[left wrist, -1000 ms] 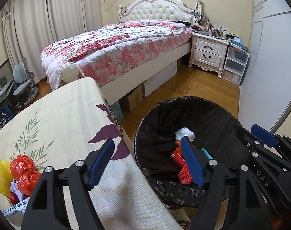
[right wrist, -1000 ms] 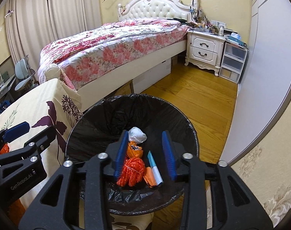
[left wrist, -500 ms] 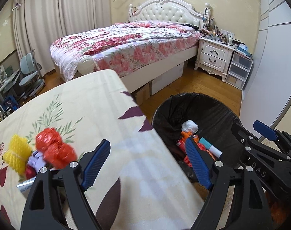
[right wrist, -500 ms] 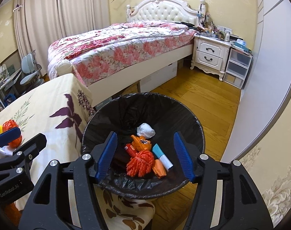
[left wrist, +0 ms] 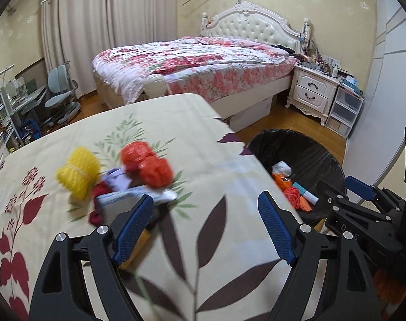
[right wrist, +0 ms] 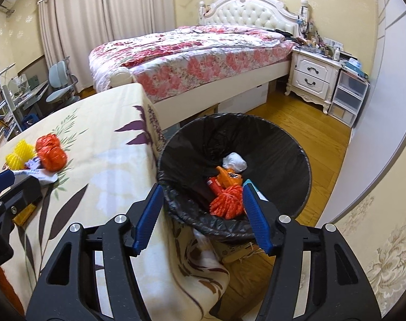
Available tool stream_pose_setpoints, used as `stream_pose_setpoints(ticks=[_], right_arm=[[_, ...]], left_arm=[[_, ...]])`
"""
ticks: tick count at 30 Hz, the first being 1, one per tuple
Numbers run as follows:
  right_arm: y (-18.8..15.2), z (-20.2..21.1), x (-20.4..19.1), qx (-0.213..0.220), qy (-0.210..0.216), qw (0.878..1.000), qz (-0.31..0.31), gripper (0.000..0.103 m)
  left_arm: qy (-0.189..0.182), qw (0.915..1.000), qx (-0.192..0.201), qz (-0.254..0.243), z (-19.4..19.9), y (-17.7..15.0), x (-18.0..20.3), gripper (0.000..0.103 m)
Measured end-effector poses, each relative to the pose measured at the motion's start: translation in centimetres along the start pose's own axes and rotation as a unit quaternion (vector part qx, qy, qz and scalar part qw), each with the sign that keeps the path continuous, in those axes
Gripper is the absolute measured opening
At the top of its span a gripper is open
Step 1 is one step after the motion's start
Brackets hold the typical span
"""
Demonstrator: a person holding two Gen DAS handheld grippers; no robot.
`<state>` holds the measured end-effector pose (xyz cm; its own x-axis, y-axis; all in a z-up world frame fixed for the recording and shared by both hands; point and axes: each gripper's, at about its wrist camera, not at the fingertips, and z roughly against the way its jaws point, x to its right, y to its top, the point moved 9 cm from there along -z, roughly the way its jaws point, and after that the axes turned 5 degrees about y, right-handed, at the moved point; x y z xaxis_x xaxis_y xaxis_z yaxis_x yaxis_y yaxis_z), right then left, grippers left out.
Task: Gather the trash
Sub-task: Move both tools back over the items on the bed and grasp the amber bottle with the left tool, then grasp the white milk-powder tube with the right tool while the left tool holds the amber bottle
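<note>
A pile of trash lies on the flower-print table (left wrist: 208, 165): a yellow foam net (left wrist: 78, 172), a red-orange net (left wrist: 146, 164), white-purple wrappers (left wrist: 117, 180) and a dark red scrap (left wrist: 97, 215). My left gripper (left wrist: 205, 226) is open and empty, above the table just right of the pile. A black-lined trash bin (right wrist: 278, 157) stands by the table's right edge, holding an orange net (right wrist: 228, 202), a white wad (right wrist: 233, 161) and orange wrappers. My right gripper (right wrist: 200, 216) is open and empty over the bin's near rim. The pile also shows in the right wrist view (right wrist: 46, 155).
A bed with a floral quilt (left wrist: 203, 64) stands behind the table. A white nightstand (left wrist: 314, 95) and plastic drawers (left wrist: 345, 109) stand at the back right. A white wardrobe wall (right wrist: 385, 107) runs along the right. A desk and chairs (left wrist: 61, 104) stand at the left.
My left gripper has swung left from over the bin to over the table, bringing the trash pile into view. My right gripper has opened wider and drawn back toward the bin's near rim.
</note>
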<state>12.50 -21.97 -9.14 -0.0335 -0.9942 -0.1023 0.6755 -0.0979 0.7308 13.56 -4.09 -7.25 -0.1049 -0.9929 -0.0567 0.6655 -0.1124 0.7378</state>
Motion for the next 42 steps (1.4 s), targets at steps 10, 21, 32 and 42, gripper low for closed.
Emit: stream_pose_setpoints(ticks=[10, 21, 32, 42], right_arm=[[-1.3, -0.2, -5.6, -0.015, 0.038, 0.998, 0.040, 0.060], [-2.2, -0.9, -7.8, -0.030, 0.054, 0.997, 0.054, 0.060], [-2.3, -1.3, -8.1, -0.034, 0.061, 0.996, 0.052, 0.060], [-2.4, -0.9, -10.0, -0.033, 0.074, 0.994, 0.070, 0.060]], left_arm=[[0.040, 0.9986, -0.020, 0.028, 0.4, -3.1, -6.4, 0.080], [0.023, 0.9972, -0.062, 0.033, -2.6, -4.4, -6.9, 0.057], [0.004, 0.9975, -0.071, 0.008, -2.7, -5.4, -5.5, 0.028], [0.008, 0.9975, -0.069, 0.008, 0.0, -7.8, -7.0, 0.028]])
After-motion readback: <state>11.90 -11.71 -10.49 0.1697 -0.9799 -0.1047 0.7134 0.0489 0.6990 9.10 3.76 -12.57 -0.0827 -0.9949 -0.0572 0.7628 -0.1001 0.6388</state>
